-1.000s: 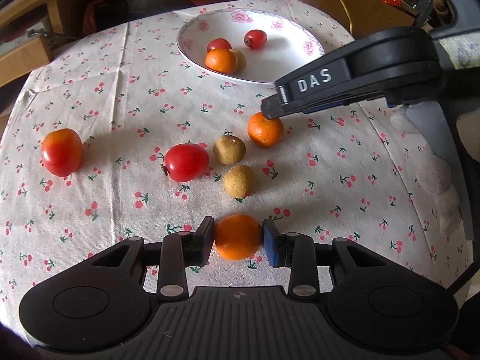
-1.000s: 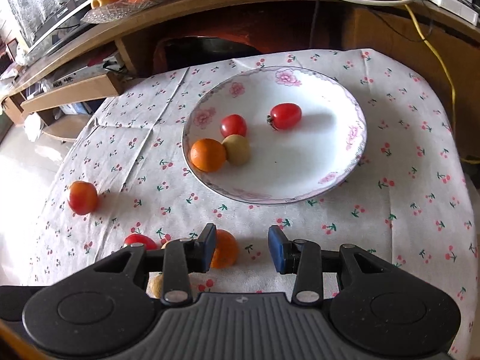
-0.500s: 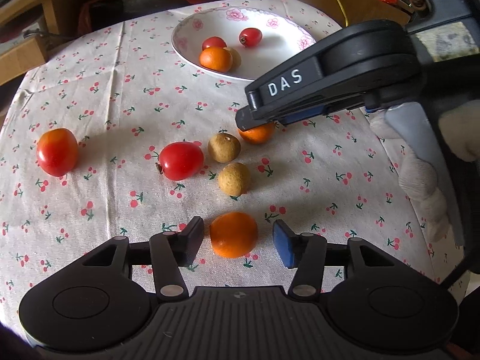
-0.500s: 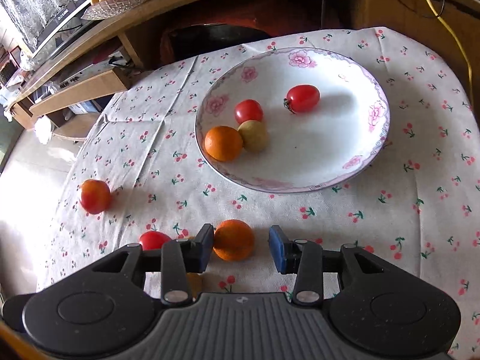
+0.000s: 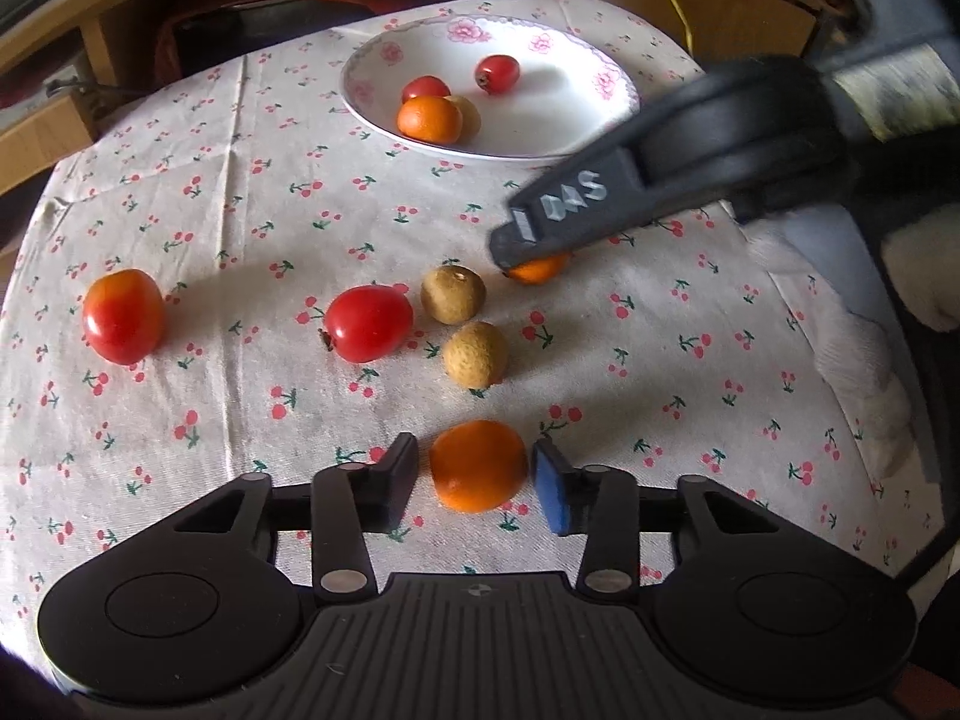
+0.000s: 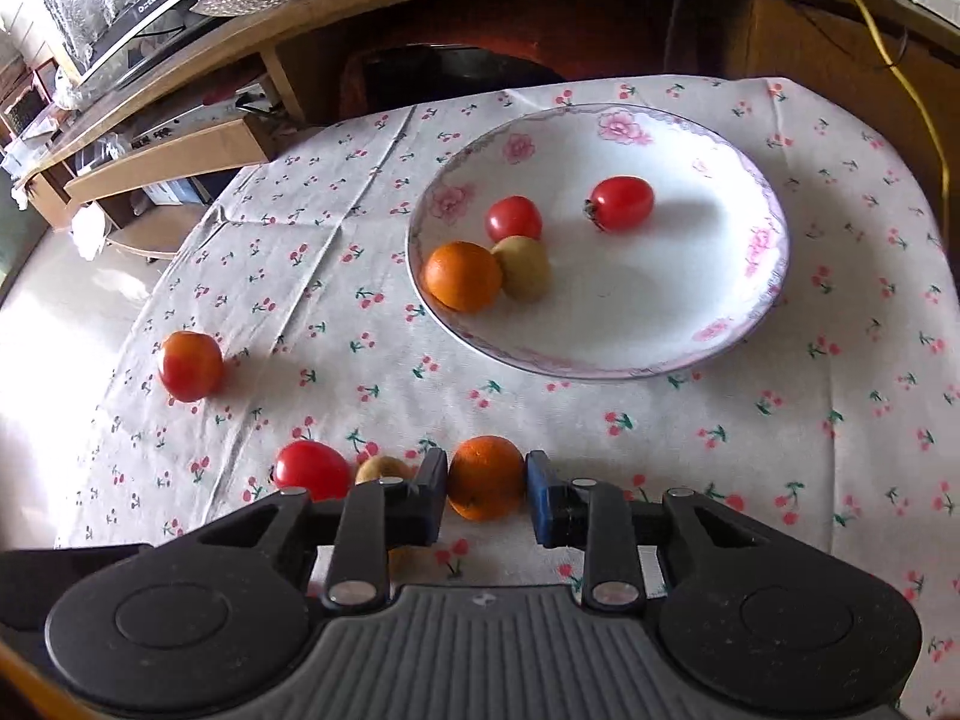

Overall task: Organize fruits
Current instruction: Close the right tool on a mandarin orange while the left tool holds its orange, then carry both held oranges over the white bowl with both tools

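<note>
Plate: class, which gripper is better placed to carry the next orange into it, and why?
Right. The right gripper has both pads against its orange, with the plate just ahead. The left gripper stands open, gaps either side of the other orange, farther from the plate.
</note>
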Available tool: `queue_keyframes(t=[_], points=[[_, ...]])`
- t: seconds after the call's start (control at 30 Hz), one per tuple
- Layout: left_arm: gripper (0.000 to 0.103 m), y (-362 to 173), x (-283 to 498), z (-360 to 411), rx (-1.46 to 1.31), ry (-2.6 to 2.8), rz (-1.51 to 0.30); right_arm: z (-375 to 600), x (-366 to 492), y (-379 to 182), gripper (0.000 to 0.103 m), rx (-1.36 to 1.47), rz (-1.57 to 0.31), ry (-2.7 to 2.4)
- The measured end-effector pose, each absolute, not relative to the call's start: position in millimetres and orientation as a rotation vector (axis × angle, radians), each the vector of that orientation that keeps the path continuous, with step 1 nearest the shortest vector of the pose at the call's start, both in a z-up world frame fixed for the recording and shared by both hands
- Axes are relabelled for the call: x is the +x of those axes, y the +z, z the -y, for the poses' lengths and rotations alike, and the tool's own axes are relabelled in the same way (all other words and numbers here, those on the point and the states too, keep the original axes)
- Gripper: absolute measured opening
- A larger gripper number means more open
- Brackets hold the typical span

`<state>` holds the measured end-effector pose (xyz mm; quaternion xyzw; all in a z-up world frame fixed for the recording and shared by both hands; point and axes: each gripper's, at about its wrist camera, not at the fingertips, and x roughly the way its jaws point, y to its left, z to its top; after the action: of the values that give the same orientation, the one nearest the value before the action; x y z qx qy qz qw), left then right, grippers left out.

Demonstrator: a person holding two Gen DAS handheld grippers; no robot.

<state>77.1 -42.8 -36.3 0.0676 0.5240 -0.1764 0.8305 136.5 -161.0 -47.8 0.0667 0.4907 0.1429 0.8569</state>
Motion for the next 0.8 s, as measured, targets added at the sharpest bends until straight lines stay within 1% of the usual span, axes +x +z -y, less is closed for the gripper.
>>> queue_keyframes(t=[0.13, 0.33, 0.57, 0.67, 0.77, 0.8], points=[[0.042, -34.4, 75.8, 42.9, 0.143, -0.379, -1.114, 172.2, 125.3, -41.9, 0.029, 0.144, -1.018, 0.281], [0.041, -29.5, 67.3, 45.0, 0.162, -0.395, -1.101, 179.0, 95.7, -35.5, 0.029, 0.097, -1.002, 0.25], [0.043, -36.9, 64.9, 44.7, 0.202, -0.396, -1.105, 175.0, 63.9, -49.8, 0.029, 0.014, -1.03, 0.242], [0.047, -36.9, 62.0, 45.6, 0.217, -0.407, -1.095, 173.3, 61.6, -56.3, 0.029, 0.002, -1.052, 0.253], [0.053, -37.2, 61.4, 45.4, 0.221, -0.413, -1.086, 170.1, 59.2, -56.7, 0.029, -0.03, -1.031, 0.251], [0.056, -37.4, 61.3, 45.6, 0.22, -0.418, -1.085, 170.2, 59.3, -56.8, 0.029, -0.035, -1.03, 0.253]])
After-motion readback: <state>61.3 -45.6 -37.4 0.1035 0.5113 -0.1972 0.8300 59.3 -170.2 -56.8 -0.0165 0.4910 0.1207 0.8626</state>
